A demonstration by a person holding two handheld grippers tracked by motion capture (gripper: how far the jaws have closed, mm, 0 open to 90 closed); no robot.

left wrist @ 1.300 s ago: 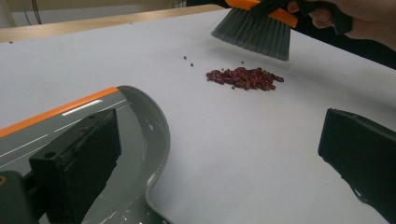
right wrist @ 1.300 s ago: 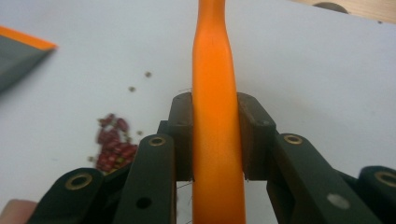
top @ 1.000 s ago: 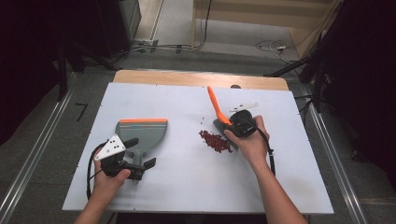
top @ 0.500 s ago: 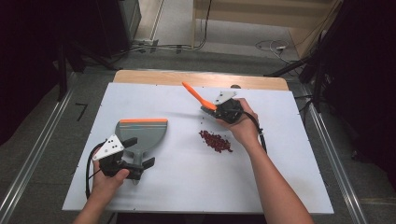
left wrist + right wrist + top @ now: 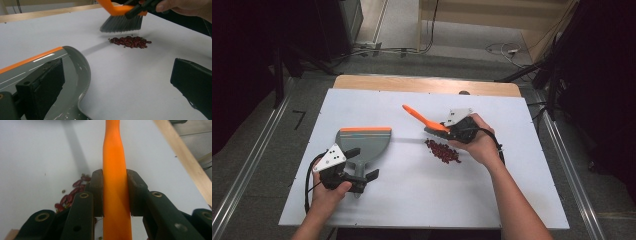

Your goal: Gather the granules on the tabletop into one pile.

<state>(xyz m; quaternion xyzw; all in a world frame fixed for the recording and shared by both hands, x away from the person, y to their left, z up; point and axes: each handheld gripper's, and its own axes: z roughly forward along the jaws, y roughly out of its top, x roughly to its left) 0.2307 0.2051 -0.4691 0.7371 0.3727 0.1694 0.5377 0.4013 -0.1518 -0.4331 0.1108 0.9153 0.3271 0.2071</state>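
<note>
A grey dustpan with an orange lip lies left of centre on the white tabletop. My left gripper stands open at its handle, and in the left gripper view the pan lies beside one jaw of this gripper. A small heap of red beans lies right of centre. My right gripper is shut on the orange handle of a brush. Its grey bristles hover just behind the beans. The right gripper view shows this gripper clamping the handle, beans below.
A wooden strip runs along the table's far edge. Beyond it the floor holds cables and dark stands. Bare white surface lies between the dustpan and the beans.
My right gripper has swung the brush: its handle pointed away from me over the beans, and now points left with the bristles behind the heap. The left gripper and dustpan stayed still.
</note>
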